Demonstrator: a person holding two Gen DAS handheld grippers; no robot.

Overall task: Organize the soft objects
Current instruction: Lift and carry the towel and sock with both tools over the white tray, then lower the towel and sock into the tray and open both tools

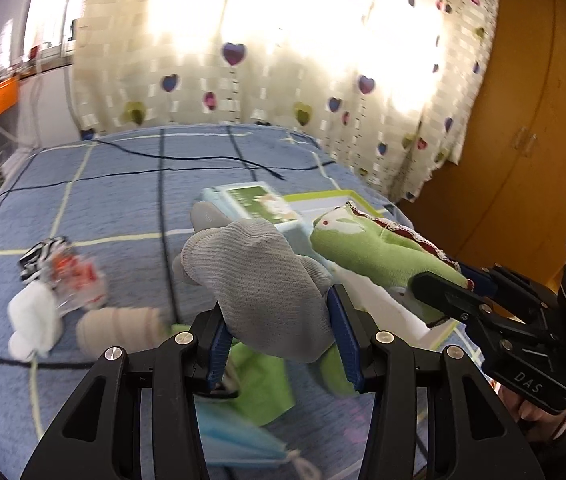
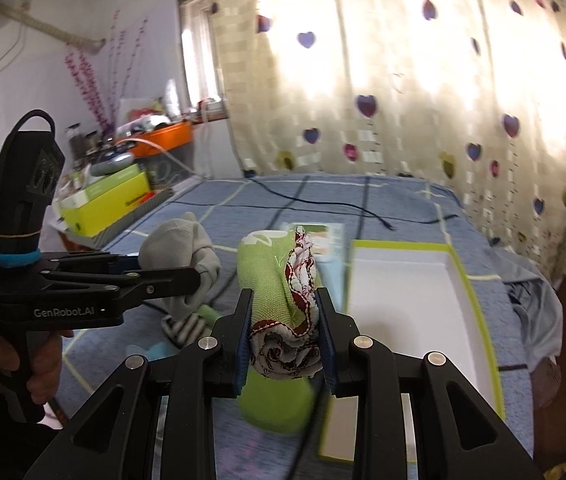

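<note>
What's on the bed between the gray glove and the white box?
The green sock, held up by the right tongs, sits between the gray glove and white box in the right wrist view.

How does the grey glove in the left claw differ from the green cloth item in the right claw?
The grey glove is plain knitted grey; the green cloth item is bright green with red-and-white patterned trim. The glove looks bunched and rounded with stubby fingertips showing, while the green item is longer and sticks out forward. The left claw holds the glove; the right claw holds the green item. Both are soft, clamped between blue pads and held above the blue bedspread.
</note>
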